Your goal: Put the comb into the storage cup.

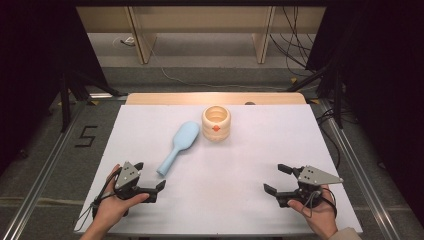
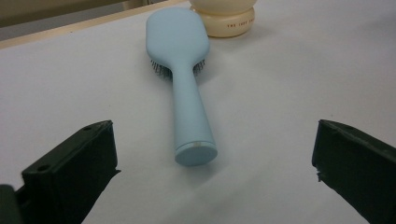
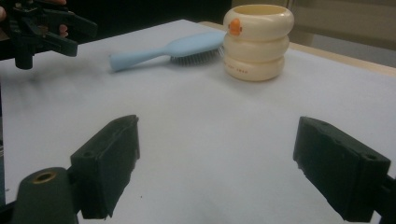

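A light blue hairbrush (image 1: 178,145) lies bristles down on the white table (image 1: 240,160), handle toward the near left. Behind its head stands a cream ribbed cup (image 1: 216,122) with an orange spot. My left gripper (image 1: 149,176) rests at the near left, open and empty, its jaws pointing at the hairbrush (image 2: 184,93) handle just ahead; the cup (image 2: 224,16) shows at that view's top. My right gripper (image 1: 278,179) sits at the near right, open and empty. From it I see the hairbrush (image 3: 168,50), the cup (image 3: 258,41) and the left gripper (image 3: 42,25) farther off.
A wooden strip (image 1: 215,98) runs along the table's far edge. Metal rails (image 1: 45,165) flank the table on both sides, and cables (image 1: 295,45) trail on the floor behind. A floor mark "5" (image 1: 86,136) lies to the left.
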The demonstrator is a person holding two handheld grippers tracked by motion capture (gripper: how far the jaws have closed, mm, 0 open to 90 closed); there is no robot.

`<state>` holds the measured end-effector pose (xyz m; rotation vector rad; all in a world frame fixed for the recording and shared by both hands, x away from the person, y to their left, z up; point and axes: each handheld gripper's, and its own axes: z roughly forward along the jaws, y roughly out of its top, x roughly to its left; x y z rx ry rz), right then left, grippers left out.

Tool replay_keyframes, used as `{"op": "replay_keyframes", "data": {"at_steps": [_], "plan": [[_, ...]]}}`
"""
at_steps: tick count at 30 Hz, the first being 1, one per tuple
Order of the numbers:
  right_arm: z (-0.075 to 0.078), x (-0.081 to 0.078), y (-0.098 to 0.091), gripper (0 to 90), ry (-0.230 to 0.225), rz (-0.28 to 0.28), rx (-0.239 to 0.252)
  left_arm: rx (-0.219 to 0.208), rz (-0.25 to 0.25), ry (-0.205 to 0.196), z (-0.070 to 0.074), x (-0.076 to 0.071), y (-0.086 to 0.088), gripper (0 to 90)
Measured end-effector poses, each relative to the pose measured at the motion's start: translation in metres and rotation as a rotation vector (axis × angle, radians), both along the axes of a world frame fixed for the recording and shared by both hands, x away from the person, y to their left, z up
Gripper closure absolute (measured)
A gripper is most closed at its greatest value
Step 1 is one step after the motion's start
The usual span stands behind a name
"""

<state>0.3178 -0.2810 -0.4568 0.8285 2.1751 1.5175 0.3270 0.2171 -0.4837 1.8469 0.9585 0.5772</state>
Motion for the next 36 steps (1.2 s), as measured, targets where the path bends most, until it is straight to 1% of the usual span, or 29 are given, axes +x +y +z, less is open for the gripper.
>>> {"op": "replay_keyframes", "data": {"at_steps": [7,8,9,10,12,13,14,15,16,17,18,19,20,21,22,23,24,25,29,30,31,36], "plan": [[0.000,0.000,0.001,15.6,0.003,0.006,-0.001,-0.004,0.002,-0.003,0.002,-0.001,0.001,0.6],[0.000,0.000,0.002,15.6,0.002,0.005,-0.001,-0.001,0.003,-0.004,0.003,-0.001,0.000,4.7],[0.000,0.000,0.002,15.6,0.002,0.005,-0.001,0.003,-0.003,-0.010,0.005,-0.002,-0.001,4.7],[0.000,0.000,0.002,15.6,0.002,0.004,0.000,0.009,-0.007,-0.026,0.008,-0.002,-0.002,10.0],[0.000,0.001,0.002,15.6,0.004,0.000,-0.004,0.025,-0.026,-0.068,0.015,-0.003,-0.006,25.5],[-0.001,0.001,0.003,15.6,0.008,-0.003,-0.004,0.034,-0.039,-0.089,0.019,-0.004,-0.008,39.8],[-0.001,0.002,0.004,15.6,0.009,0.001,-0.010,0.034,-0.044,-0.097,0.021,-0.004,-0.010,53.1],[-0.001,0.002,0.004,15.6,0.007,0.005,-0.015,0.033,-0.047,-0.091,0.023,-0.003,-0.014,67.3],[-0.001,0.002,0.005,15.6,0.011,0.002,-0.012,0.044,-0.058,-0.077,0.024,-0.002,-0.017,73.1],[-0.001,0.002,0.005,15.6,0.011,0.002,-0.012,0.046,-0.062,-0.068,0.024,-0.001,-0.020,73.1],[-0.001,0.003,0.004,15.6,0.012,0.000,-0.012,0.046,-0.057,-0.053,0.025,0.000,-0.022,80.6],[-0.001,0.003,0.004,15.6,0.013,-0.003,-0.012,0.049,-0.057,-0.033,0.025,0.002,-0.025,85.9],[-0.001,0.003,0.004,15.6,0.012,-0.004,-0.012,0.043,-0.060,-0.008,0.026,0.004,-0.027,89.3],[-0.002,0.003,0.004,15.6,0.011,-0.004,-0.012,0.032,-0.060,0.017,0.026,0.006,-0.029,89.6],[-0.002,0.004,0.004,15.6,0.015,-0.004,-0.010,0.031,-0.059,0.041,0.027,0.009,-0.031,89.7],[-0.002,0.004,0.004,15.6,0.021,-0.004,-0.010,0.040,-0.061,0.055,0.027,0.012,-0.033,89.8],[-0.002,0.004,0.004,15.6,0.022,-0.004,-0.009,0.058,-0.054,0.060,0.028,0.016,-0.035,89.8],[-0.002,0.004,0.004,15.6,0.022,-0.004,-0.009,0.073,-0.053,0.076,0.027,0.020,-0.037,89.8],[-0.003,0.005,0.004,15.6,0.023,-0.006,-0.015,0.085,-0.056,0.156,0.021,0.038,-0.047,89.9],[-0.003,0.005,0.004,15.6,0.025,-0.006,-0.016,0.090,-0.055,0.165,0.020,0.041,-0.048,89.9],[-0.003,0.005,0.004,15.6,0.024,-0.006,-0.016,0.095,-0.058,0.188,0.018,0.044,-0.049,89.9],[-0.004,0.005,0.004,15.6,0.032,-0.006,-0.017,0.142,-0.042,0.234,0.010,0.054,-0.057,89.9]]}}
